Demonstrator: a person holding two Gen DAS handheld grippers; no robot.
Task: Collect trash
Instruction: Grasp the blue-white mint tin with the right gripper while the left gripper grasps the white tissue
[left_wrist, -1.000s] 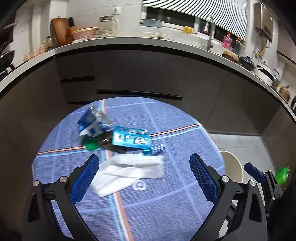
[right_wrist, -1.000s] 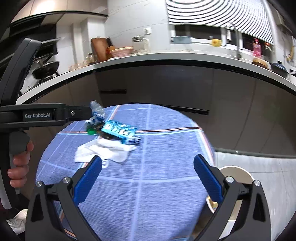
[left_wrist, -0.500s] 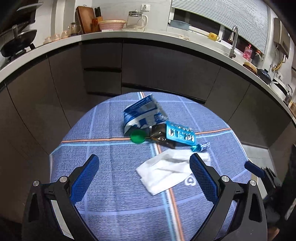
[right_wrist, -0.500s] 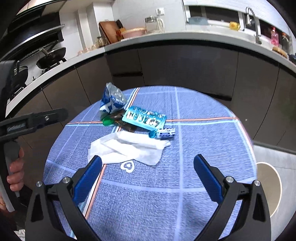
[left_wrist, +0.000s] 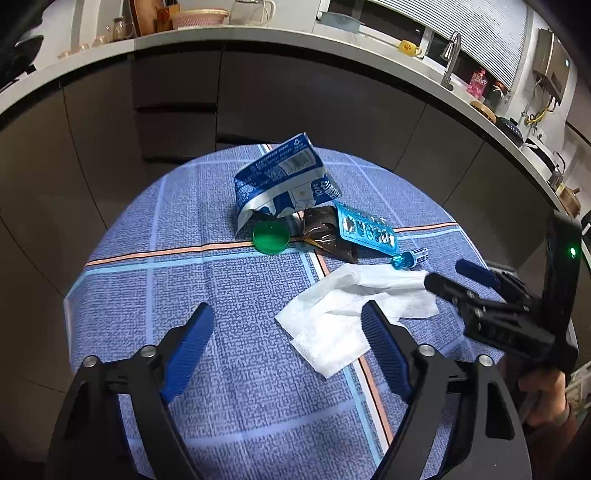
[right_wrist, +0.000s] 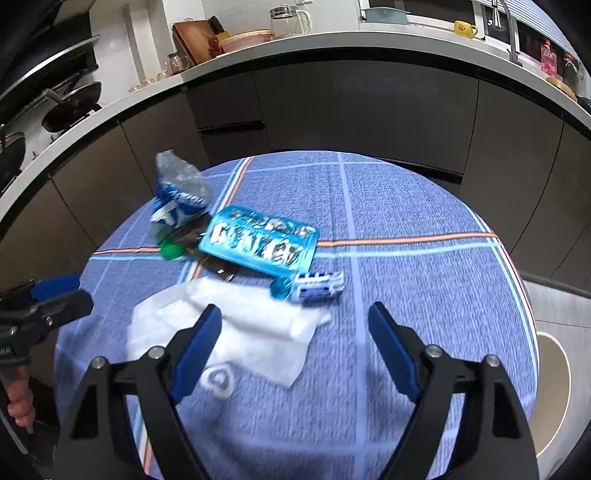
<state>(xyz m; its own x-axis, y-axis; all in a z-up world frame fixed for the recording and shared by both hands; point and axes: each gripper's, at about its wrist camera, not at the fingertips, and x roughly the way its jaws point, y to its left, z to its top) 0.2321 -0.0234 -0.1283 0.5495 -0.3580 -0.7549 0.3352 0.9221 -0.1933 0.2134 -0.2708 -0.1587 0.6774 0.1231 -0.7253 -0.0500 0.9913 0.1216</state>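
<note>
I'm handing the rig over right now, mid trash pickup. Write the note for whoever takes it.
Left gripper: jaws closing, nothing between the fingers, above the tablecloth beside the white tissue.
Right gripper: jaws closing, empty, over the tissue's edge.
Trash, all on the table: blue-and-white carton, green cap, brown wrapper, blue blister pack, small blue bottle, tissue.
Done: nothing collected yet.
Left: every piece. A round bin stands on the floor, right of the table in the right wrist view.
</note>
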